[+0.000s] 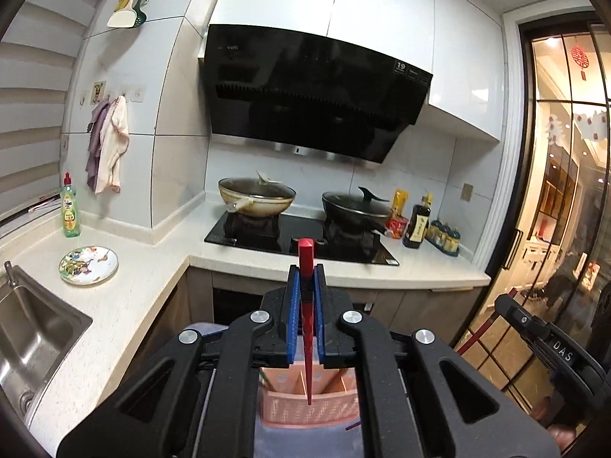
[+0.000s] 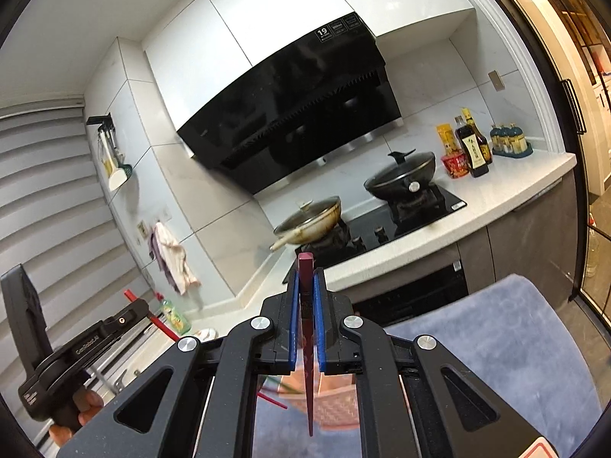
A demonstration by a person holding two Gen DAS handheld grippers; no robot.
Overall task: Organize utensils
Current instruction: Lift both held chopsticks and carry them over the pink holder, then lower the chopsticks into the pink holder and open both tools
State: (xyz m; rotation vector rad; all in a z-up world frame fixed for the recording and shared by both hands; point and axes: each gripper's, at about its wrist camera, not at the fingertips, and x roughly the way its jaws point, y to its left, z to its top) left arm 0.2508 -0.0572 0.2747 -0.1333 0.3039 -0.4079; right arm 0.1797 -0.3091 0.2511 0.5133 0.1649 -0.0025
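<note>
Left gripper (image 1: pixel 306 278): clenched on a red chopstick (image 1: pixel 306 267). The blue pads (image 1: pixel 293 305) press the stick from both sides. Its square butt end projects past the fingertips; its tapered tip points back down toward a pink slotted basket (image 1: pixel 309 406) below the gripper. The basket rests on a grey-blue cloth (image 1: pixel 305 441).

Right gripper (image 2: pixel 306 282): clenched on a dark red chopstick (image 2: pixel 306 267), held the same way, butt end forward and thin tip hanging down over the pink basket (image 2: pixel 336 404). The basket appears blurred in this view. More sticks, red and green, lie at its left edge; their exact position cannot be determined.

Both grippers face the stove (image 1: pixel 301 238), which carries two lidded pans. A patterned plate (image 1: pixel 88 265) sits on the counter (image 1: pixel 145 297) beside the sink (image 1: pixel 34 336).
</note>
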